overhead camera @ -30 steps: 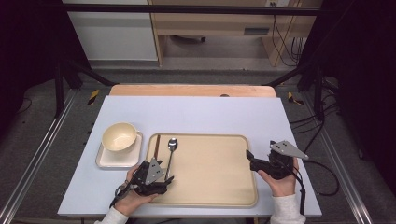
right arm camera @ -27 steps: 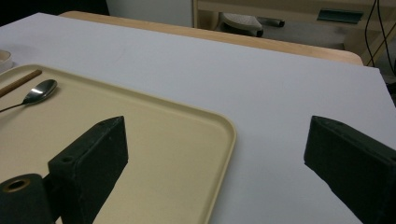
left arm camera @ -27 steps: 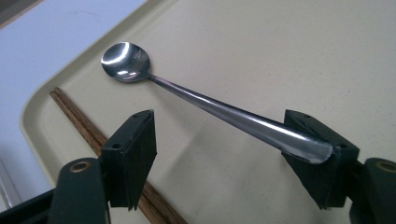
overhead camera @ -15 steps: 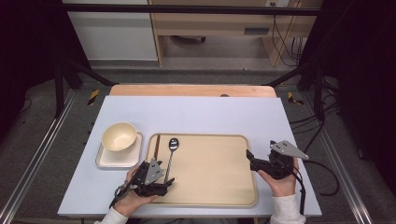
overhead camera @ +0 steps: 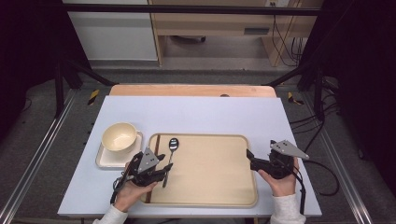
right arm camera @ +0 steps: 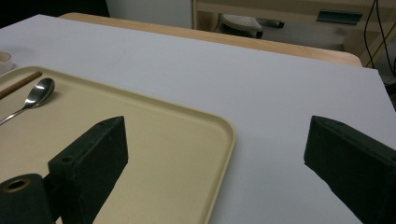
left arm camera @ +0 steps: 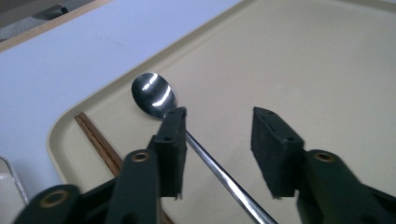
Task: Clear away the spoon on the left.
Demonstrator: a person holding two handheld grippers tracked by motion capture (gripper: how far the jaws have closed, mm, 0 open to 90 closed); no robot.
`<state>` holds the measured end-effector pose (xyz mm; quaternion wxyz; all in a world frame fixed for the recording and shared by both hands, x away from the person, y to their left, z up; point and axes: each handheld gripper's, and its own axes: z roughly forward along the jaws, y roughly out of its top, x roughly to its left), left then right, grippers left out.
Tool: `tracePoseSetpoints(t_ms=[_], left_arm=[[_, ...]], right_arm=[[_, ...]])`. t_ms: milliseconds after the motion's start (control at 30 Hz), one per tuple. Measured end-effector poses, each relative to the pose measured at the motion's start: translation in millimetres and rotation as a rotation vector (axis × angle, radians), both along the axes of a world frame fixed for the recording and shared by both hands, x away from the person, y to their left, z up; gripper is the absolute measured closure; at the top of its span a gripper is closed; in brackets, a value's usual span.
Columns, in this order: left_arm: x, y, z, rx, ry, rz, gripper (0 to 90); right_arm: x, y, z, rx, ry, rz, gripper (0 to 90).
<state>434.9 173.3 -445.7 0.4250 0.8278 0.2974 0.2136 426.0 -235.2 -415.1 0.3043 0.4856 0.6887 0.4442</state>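
Observation:
A steel spoon [overhead camera: 173,143] lies near the left end of a beige tray [overhead camera: 210,186], bowl end away from me. My left gripper [overhead camera: 165,171] hovers over its handle. In the left gripper view the spoon [left arm camera: 153,94] has its thin handle running between the jaws, close against the left one. The jaws have just been closing, but a wide gap remains, so my left gripper [left arm camera: 219,116] is open. My right gripper [overhead camera: 252,161] rests at the tray's right rim. In the right gripper view, my right gripper [right arm camera: 217,128] is wide open and holds nothing.
Brown chopsticks [overhead camera: 158,140] lie along the tray's left rim, beside the spoon. A cream bowl [overhead camera: 119,136] stands on a white square plate [overhead camera: 103,158] left of the tray. The table's wooden far edge [overhead camera: 191,90] lies beyond the white tabletop.
The left gripper's jaws have narrowed around the spoon handle, and the hand has lifted slightly. The spoon and the right gripper have not moved.

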Motion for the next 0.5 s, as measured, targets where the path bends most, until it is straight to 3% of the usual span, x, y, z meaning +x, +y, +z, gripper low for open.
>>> tracePoseSetpoints(t_ms=[233,500], left_arm=[[10.2,-6.5,-4.9,0.044,0.023,-0.012,78.9],[27.7,-20.8,-12.6,0.103,0.047,-0.025,86.7]], right_arm=[[0.3,0.2,-0.3,-0.001,0.001,-0.002,6.7],[0.3,-0.9,-0.4,0.001,0.002,-0.003,6.7]])
